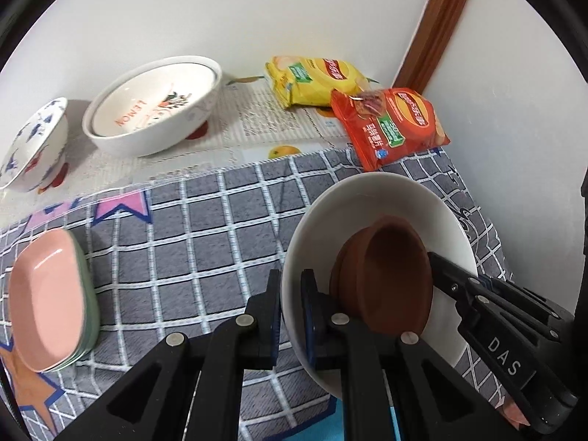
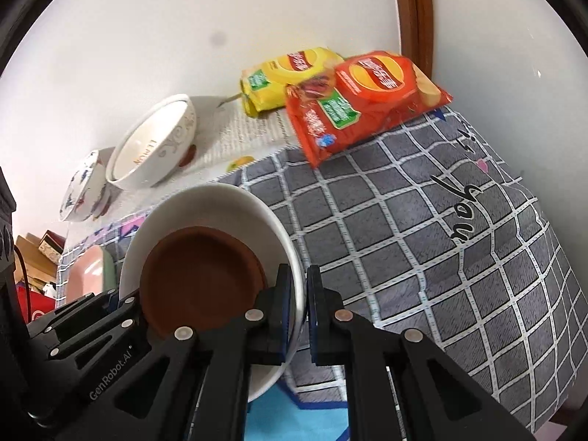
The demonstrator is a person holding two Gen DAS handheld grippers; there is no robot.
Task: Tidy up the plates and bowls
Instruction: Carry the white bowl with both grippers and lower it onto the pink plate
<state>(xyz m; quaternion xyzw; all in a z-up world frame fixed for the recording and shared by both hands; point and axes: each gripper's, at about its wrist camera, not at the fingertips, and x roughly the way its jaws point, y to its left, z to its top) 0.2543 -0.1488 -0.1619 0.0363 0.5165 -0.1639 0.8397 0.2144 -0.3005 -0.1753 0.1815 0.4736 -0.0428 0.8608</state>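
Note:
A white plate [image 1: 371,194] carries a stack of brown saucers [image 1: 386,275]. My left gripper [image 1: 292,301] is shut on the plate's left rim. My right gripper [image 2: 301,301] is shut on its right rim, where the plate [image 2: 205,198] and saucers [image 2: 202,279] also show. The plate is held tilted over the grey checked cloth [image 1: 205,242]. A pink dish on green ones [image 1: 47,294] lies at the left. A large white "LEMON" bowl [image 1: 154,106] and a blue-patterned bowl [image 1: 33,147] stand at the back.
A yellow chip bag [image 1: 312,81] and a red chip bag [image 1: 389,125] lie at the back right by the wall and a brown door frame [image 1: 437,25]. The cloth's right edge [image 2: 544,257] drops off. Boxes and clutter [image 2: 36,257] sit beyond the table's left.

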